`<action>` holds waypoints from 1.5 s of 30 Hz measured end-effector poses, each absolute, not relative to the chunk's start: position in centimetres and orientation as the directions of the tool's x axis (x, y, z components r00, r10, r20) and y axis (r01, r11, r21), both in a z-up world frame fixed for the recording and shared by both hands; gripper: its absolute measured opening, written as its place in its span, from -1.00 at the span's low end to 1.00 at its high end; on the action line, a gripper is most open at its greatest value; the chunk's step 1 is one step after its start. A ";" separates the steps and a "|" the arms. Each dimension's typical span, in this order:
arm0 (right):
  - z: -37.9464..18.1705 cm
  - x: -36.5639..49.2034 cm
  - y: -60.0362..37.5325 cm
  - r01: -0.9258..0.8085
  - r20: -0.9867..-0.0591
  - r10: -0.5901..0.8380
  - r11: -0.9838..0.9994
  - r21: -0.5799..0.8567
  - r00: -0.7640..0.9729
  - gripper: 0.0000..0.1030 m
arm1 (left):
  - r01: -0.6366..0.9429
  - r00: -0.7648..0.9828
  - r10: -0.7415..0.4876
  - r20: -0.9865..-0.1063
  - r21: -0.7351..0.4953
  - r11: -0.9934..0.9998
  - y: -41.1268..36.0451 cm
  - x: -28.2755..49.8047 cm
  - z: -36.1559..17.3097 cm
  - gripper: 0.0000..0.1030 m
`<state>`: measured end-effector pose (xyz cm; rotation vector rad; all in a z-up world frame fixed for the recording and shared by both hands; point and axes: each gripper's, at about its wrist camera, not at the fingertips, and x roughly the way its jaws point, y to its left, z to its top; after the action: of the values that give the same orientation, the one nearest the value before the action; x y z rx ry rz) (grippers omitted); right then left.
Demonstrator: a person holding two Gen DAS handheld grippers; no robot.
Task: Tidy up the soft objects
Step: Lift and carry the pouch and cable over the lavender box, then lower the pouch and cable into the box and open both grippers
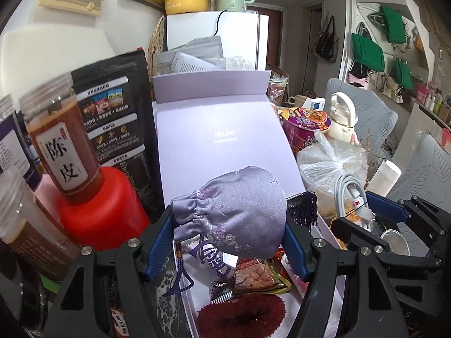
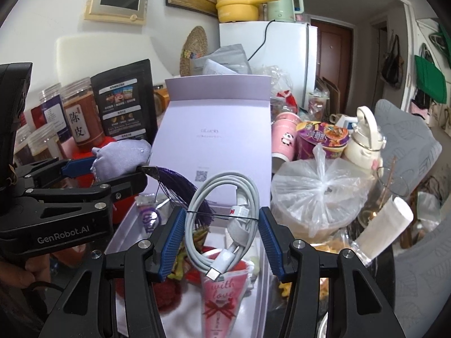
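a: from the left wrist, how far along does it look?

b: partway, i'd judge; the left claw (image 1: 228, 225) is pinching a lilac pouch (image 1: 234, 211) between its blue pads, held in the air over the open box (image 1: 225, 129); the box already has things in it: snack packets (image 1: 253, 278) and a dark red fluffy piece (image 1: 242, 315) on the floor of it; the pouch itself is not yet set down.

a: what is the pouch like?

b: satin, shiny, gathered into puckers at a drawstring neck, rounded and stuffed-looking; a purple cord (image 1: 180, 276) dangles below it, and a dark tassel (image 1: 304, 208) hangs just beside the right pad; the box is smooth pale lilac card with its lid standing upright behind.

a: and the right wrist?

b: the right claw (image 2: 222, 242) is pinching a coiled cable (image 2: 222, 205), also above the box (image 2: 217, 118); the cable is white, rubbery, wound in loops and tied with a thin black band, a metal plug at its lower end; under it lies a pink cone-shaped packet (image 2: 218, 301) with a bow printed on it; the left claw (image 2: 118, 166) shows at the left with the pouch (image 2: 121, 155) in it.

a: what is left?

b: lowering both things in and letting go, i'd say; the table around the box is crowded with jars, a knotted plastic bag (image 2: 318, 194) and cups, so more sorting may follow.
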<state>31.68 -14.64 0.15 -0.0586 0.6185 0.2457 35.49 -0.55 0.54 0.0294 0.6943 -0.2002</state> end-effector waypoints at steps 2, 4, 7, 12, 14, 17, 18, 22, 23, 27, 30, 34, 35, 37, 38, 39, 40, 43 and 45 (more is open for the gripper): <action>-0.4 31.9 -14.7 -0.241 -0.582 0.200 0.971 0.008 0.788 0.02 | 0.197 0.738 -0.170 -0.653 -0.032 0.980 -0.7 35.9 0.0 0.35; -1.0 32.3 -14.9 -0.240 -0.592 0.205 0.970 0.020 0.779 0.02 | 0.202 0.729 -0.163 -0.665 -0.019 0.979 -0.9 36.2 -0.6 0.35; -1.9 33.0 -15.0 -0.257 -0.622 0.222 0.966 0.034 0.751 0.02 | 0.212 0.705 -0.172 -0.688 -0.027 0.977 -1.3 36.9 -1.6 0.35; -2.5 33.3 -15.0 -0.241 -0.640 0.191 0.971 0.010 0.744 0.02 | 0.203 0.675 -0.145 -0.723 -0.007 0.979 -1.8 37.7 -3.3 0.35; -2.9 33.6 -15.1 -0.240 -0.653 0.191 0.971 0.015 0.733 0.02 | 0.192 0.665 -0.135 -0.734 -0.007 0.981 -1.8 37.9 -3.8 0.35; -3.7 34.0 -15.0 -0.233 -0.676 0.183 0.972 0.016 0.714 0.03 | 0.189 0.650 -0.114 -0.751 0.015 0.982 -2.0 38.2 -4.6 0.35; -3.9 34.1 -14.9 -0.231 -0.681 0.173 0.973 0.006 0.712 0.02 | 0.181 0.646 -0.088 -0.758 0.040 0.983 -2.2 38.4 -5.0 0.35; -4.9 34.7 -14.7 -0.235 -0.702 0.166 0.972 -0.002 0.693 0.03 | 0.175 0.619 -0.069 -0.783 0.051 0.983 -2.2 38.9 -6.1 0.35; -5.1 34.8 -14.6 -0.237 -0.707 0.169 0.971 0.001 0.687 0.03 | 0.174 0.614 -0.066 -0.786 0.052 0.983 -2.2 39.0 -6.3 0.35; -6.0 35.2 -14.6 -0.238 -0.726 0.165 0.971 0.002 0.668 0.03 | 0.169 0.601 -0.053 -0.797 0.062 0.984 -2.4 39.4 -7.2 0.35; -6.4 35.4 -14.6 -0.235 -0.732 0.161 0.972 0.001 0.662 0.03 | 0.154 0.606 -0.024 -0.795 0.087 0.984 -2.5 39.6 -7.4 0.35; -7.0 35.6 -14.0 -0.239 -0.743 0.124 0.970 -0.050 0.658 0.03 | 0.152 0.608 0.021 -0.794 0.142 0.978 -3.8 40.1 -8.2 0.35; -7.2 35.7 -14.0 -0.245 -0.747 0.133 0.969 -0.041 0.651 0.03 | 0.154 0.604 0.016 -0.797 0.136 0.979 -3.8 40.1 -8.4 0.35; -7.7 36.0 -13.9 -0.251 -0.760 0.139 0.968 -0.032 0.635 0.03 | 0.160 0.591 -0.001 -0.807 0.116 0.980 -3.7 40.3 -8.6 0.35; -8.0 36.1 -13.8 -0.250 -0.766 0.133 0.967 -0.037 0.629 0.03 | 0.158 0.585 -0.006 -0.811 0.107 0.982 -3.5 40.5 -8.7 0.35; -8.3 36.3 -13.8 -0.249 -0.772 0.127 0.968 -0.042 0.622 0.03 | 0.157 0.579 -0.009 -0.815 0.100 0.982 -3.3 40.7 -8.8 0.35; -8.6 36.4 -13.8 -0.249 -0.779 0.124 0.968 -0.042 0.615 0.03 | 0.157 0.573 -0.012 -0.819 0.095 0.983 -3.3 40.9 -8.9 0.35; -9.0 36.6 -13.9 -0.246 -0.789 0.127 0.969 -0.031 0.602 0.03 | 0.156 0.562 -0.022 -0.827 0.080 0.985 -3.2 41.2 -9.2 0.36; -9.0 36.6 -13.9 -0.244 -0.787 0.116 0.969 -0.046 0.606 0.03 | 0.158 0.556 -0.029 -0.830 0.071 0.985 -3.2 41.4 -9.4 0.36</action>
<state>36.58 -13.94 -9.00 -0.1543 0.8964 0.2089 41.41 -3.22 -9.43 0.1435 0.9754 -0.1111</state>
